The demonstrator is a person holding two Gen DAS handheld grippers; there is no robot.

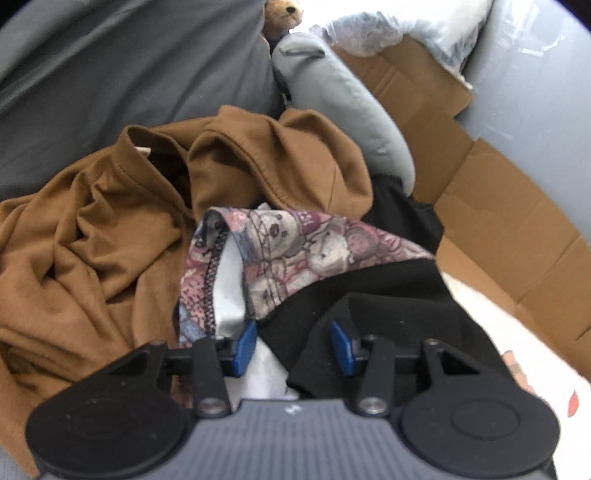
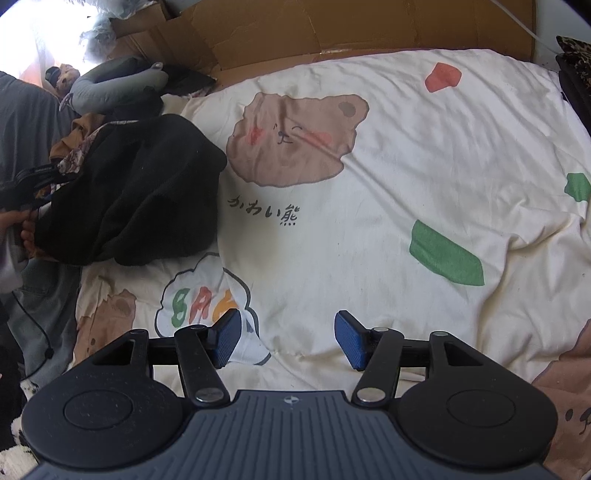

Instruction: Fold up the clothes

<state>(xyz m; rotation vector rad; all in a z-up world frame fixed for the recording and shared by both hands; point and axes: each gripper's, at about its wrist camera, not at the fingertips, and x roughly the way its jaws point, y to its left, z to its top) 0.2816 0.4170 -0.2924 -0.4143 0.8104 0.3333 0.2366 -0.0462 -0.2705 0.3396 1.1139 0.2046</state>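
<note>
A heap of clothes lies on the bed: a brown shirt (image 1: 110, 229), a floral patterned garment (image 1: 295, 243) and a black garment (image 1: 388, 306). My left gripper (image 1: 293, 345) is open right over the heap, with a fold of the black garment lying between its blue pads (image 1: 245, 345). In the right wrist view the black garment (image 2: 136, 192) sits at the left on the cream bear-print cover (image 2: 406, 166). My right gripper (image 2: 291, 338) is open above the bare cover, well right of the heap, holding nothing.
A grey neck pillow (image 1: 343, 110) and a dark grey cushion (image 1: 129, 74) lie behind the heap. Flattened cardboard (image 1: 498, 206) lines the bed's far side, with a teddy bear (image 1: 284, 14) above. A person's hand (image 2: 18, 225) shows at the left edge.
</note>
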